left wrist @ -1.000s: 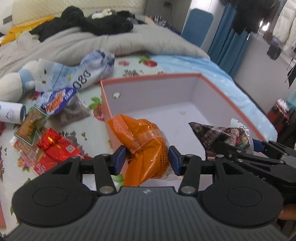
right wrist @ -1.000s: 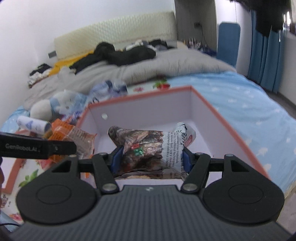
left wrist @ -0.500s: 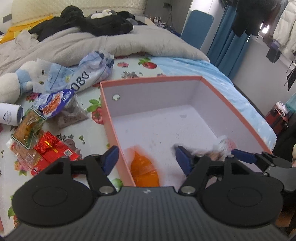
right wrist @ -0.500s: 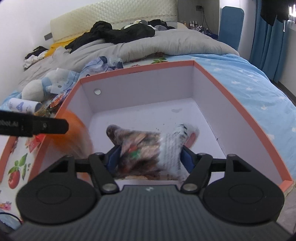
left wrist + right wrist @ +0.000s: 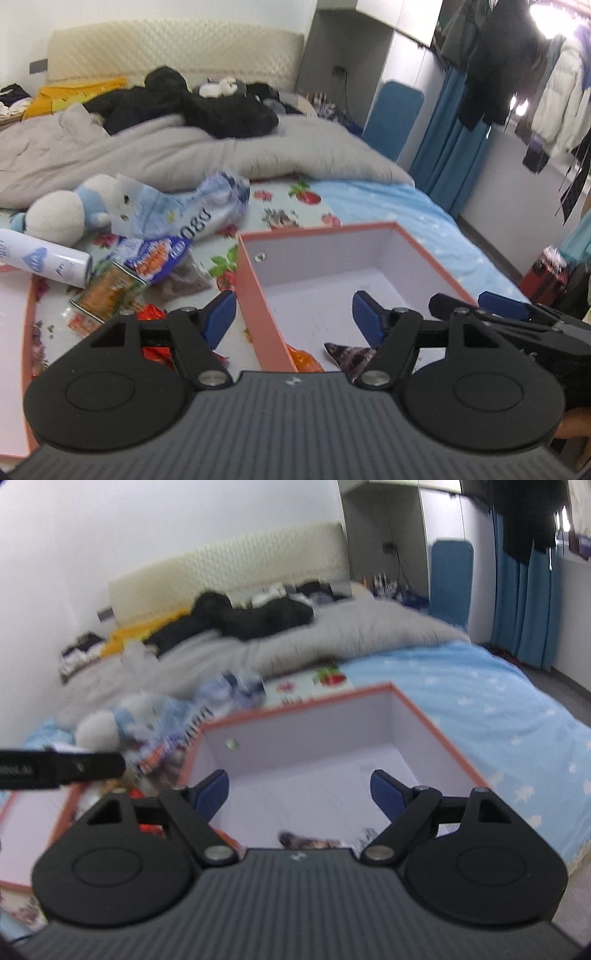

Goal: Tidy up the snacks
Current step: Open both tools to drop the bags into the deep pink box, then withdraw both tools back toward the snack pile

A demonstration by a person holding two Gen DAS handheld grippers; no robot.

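Beside the box (image 5: 258, 295), a crumpled bag (image 5: 207, 210) reads "D80"

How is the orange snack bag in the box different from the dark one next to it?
The orange bag is bright and plain and lies against the box wall; the dark bag is mottled brown and lies further in. Both are in the box, mostly hidden behind the left gripper, with nothing gripping them.
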